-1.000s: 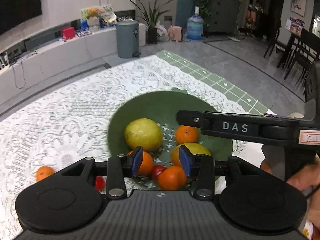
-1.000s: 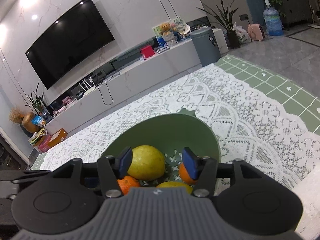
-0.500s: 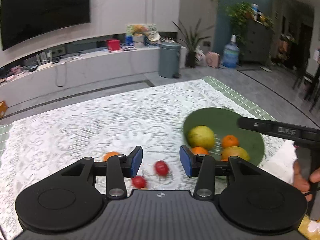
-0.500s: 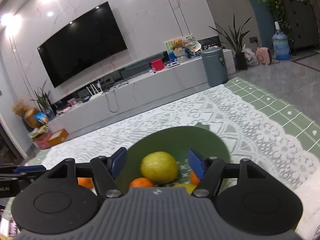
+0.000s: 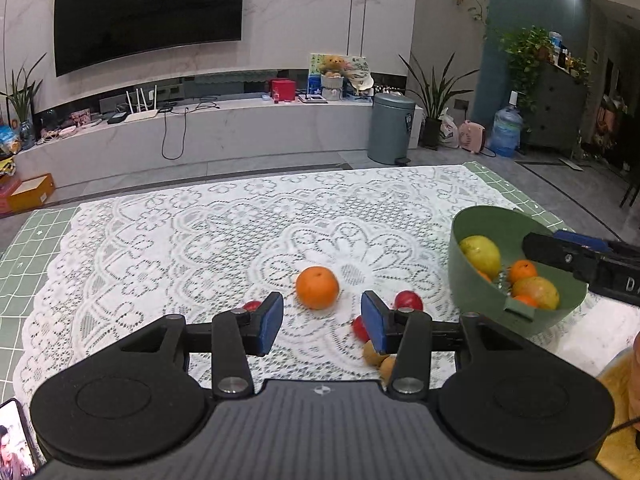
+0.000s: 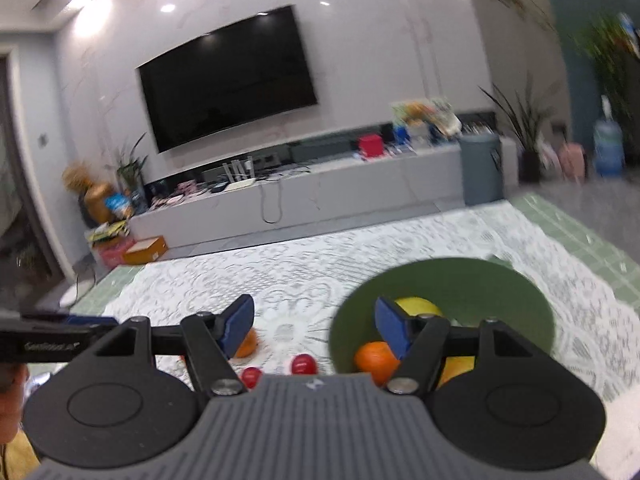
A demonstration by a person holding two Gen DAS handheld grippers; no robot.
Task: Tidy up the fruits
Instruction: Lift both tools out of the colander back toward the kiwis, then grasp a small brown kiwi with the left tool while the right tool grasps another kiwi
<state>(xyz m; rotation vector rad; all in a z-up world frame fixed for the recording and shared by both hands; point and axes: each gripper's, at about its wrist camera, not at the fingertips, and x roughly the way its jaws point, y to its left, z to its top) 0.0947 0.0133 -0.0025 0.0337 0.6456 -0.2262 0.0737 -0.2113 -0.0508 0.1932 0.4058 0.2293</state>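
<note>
A green bowl (image 5: 472, 280) stands at the right of the lace cloth and holds a yellow-green fruit (image 5: 482, 255), small oranges and a mango-like fruit; it also shows in the right wrist view (image 6: 460, 284). An orange (image 5: 317, 287) lies loose on the cloth. Small red fruits (image 5: 409, 301) and brown ones (image 5: 376, 356) lie near it. My left gripper (image 5: 322, 322) is open and empty, just short of the orange. My right gripper (image 6: 316, 326) is open and empty, at the bowl's left rim; its finger shows in the left wrist view (image 5: 560, 258).
A white lace cloth (image 5: 200, 248) covers the green mat. A phone (image 5: 16, 446) lies at the near left edge. A low TV bench and a grey bin (image 5: 391, 128) stand beyond the far edge.
My left gripper has swung left, away from the bowl, and now faces the loose orange. My right gripper has also turned left; its jaws have opened wider.
</note>
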